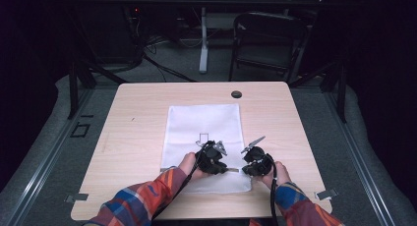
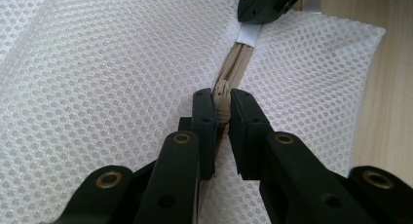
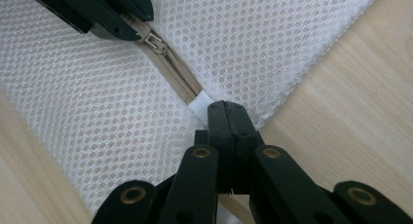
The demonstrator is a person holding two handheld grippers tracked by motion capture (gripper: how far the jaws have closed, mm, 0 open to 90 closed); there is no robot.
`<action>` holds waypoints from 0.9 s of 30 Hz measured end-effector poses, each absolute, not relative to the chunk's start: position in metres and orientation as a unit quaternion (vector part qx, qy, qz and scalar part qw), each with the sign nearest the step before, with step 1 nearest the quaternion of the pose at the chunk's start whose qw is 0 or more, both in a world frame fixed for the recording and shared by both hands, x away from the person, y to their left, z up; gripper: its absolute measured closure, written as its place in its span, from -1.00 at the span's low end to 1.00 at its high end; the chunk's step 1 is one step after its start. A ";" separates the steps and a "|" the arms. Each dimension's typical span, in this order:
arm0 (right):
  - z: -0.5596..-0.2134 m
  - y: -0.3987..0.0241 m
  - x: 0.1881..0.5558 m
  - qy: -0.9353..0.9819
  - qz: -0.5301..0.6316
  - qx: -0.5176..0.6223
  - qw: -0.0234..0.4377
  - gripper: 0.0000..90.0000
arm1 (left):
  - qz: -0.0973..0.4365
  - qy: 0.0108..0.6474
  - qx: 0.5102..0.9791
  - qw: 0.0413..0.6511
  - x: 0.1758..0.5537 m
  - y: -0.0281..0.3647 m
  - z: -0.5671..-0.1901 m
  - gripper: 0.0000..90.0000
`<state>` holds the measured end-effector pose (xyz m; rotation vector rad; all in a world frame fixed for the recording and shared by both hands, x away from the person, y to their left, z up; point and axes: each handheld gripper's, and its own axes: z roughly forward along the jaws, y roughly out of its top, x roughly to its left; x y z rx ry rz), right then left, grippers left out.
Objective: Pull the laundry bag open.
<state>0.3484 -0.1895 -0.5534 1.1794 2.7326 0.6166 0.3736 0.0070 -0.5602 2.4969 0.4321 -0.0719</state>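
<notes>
1. On the table (image 1: 147,113): a white mesh bag (image 1: 204,125), flat, near the middle and toward the near edge.
2. Along the bag's near end: a beige zipper (image 3: 173,70), running across between the two grippers.
3. Left gripper (image 2: 222,104): at the zipper, left of the bag's near right corner; jaws nearly together, clamped on the slider (image 2: 223,95).
4. Seen from the right gripper view: the same slider (image 3: 155,40) just at the tips of the far gripper, zipper teeth running from it toward the white tab (image 3: 202,104).
5. Right gripper (image 3: 227,112): at the zipper's end, close to the bag's right edge; jaws pressed together, pinching the white tab.
6. In the high view: left gripper (image 1: 212,157) and right gripper (image 1: 255,162) near each other over the bag's near end, a hand behind each, plaid sleeves (image 1: 142,199) coming in from the near table edge.
7. Beyond the bag, near the table's far edge: a dark round hole (image 1: 236,94).
</notes>
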 end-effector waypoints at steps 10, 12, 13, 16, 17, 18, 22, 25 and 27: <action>-0.545 -0.182 0.353 0.894 0.246 0.370 0.061 1.00 | -0.035 0.169 0.937 0.304 0.372 0.005 -0.563 0.79; -0.545 -0.178 0.353 0.895 0.245 0.368 0.060 1.00 | -0.035 0.170 0.937 0.303 0.372 0.005 -0.562 0.79; -0.547 -0.176 0.354 0.892 0.250 0.371 0.055 1.00 | -0.036 0.171 0.937 0.302 0.372 0.005 -0.562 0.79; -0.552 -0.176 0.355 0.896 0.240 0.370 0.043 1.00 | -0.035 0.172 0.937 0.301 0.371 0.005 -0.562 0.79; -0.553 -0.175 0.355 0.897 0.239 0.369 0.037 1.00 | -0.035 0.172 0.937 0.301 0.372 0.005 -0.562 0.79; -0.555 -0.175 0.356 0.897 0.243 0.367 0.035 1.00 | -0.036 0.172 0.937 0.302 0.372 0.005 -0.562 0.79; -0.556 -0.177 0.356 0.900 0.243 0.361 0.032 1.00 | -0.031 0.176 0.938 0.298 0.370 0.004 -0.562 0.80; -0.557 -0.176 0.355 0.901 0.245 0.356 0.037 1.00 | -0.028 0.180 0.937 0.297 0.369 0.004 -0.562 0.80; -0.556 -0.174 0.353 0.904 0.239 0.350 0.046 1.00 | -0.028 0.180 0.936 0.301 0.369 0.004 -0.562 0.80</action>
